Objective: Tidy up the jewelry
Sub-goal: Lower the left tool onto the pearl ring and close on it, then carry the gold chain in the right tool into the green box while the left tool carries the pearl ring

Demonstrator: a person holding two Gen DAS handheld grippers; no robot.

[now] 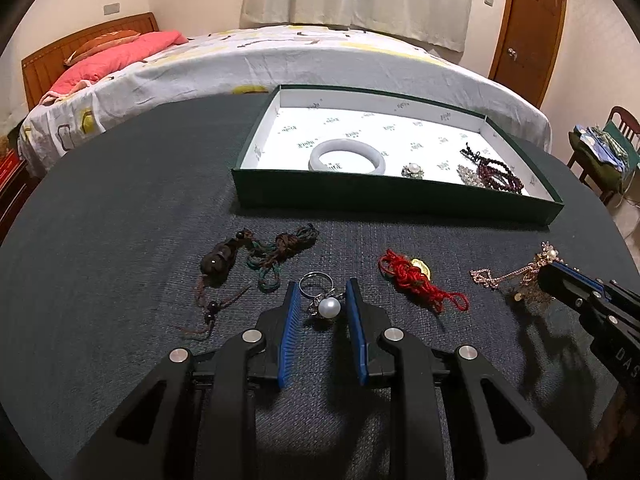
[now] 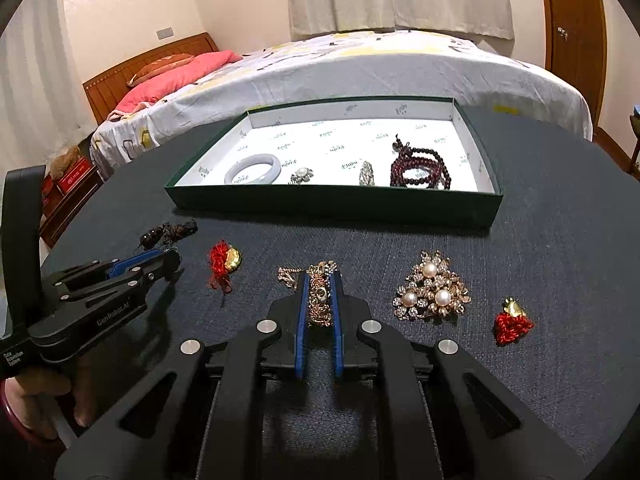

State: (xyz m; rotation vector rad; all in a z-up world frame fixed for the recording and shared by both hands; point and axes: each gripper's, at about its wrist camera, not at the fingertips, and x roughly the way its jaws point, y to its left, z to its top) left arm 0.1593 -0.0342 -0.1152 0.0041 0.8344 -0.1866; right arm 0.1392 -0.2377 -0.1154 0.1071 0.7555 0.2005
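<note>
A silver ring with a white pearl (image 1: 326,305) lies on the dark table cloth, and my left gripper (image 1: 323,285) is shut on it, a blue pad against each side. My right gripper (image 2: 320,276) is shut on a bunched gold chain ornament (image 2: 320,304) that rests on the cloth. From the left wrist view the right gripper (image 1: 560,280) shows at the right edge over the gold chain (image 1: 500,278). The green box (image 2: 332,204) with white lining stands behind and holds a pale bangle (image 2: 253,168), a small pearl piece (image 2: 302,175), a crystal piece (image 2: 367,174) and dark red beads (image 2: 420,170).
Loose on the cloth are a dark pendant on braided cord (image 1: 248,254), a red knotted cord with a gold piece (image 1: 416,280), a pearl brooch (image 2: 432,294) and a red knot with a gold charm (image 2: 512,320). A bed (image 1: 280,60) stands behind the table.
</note>
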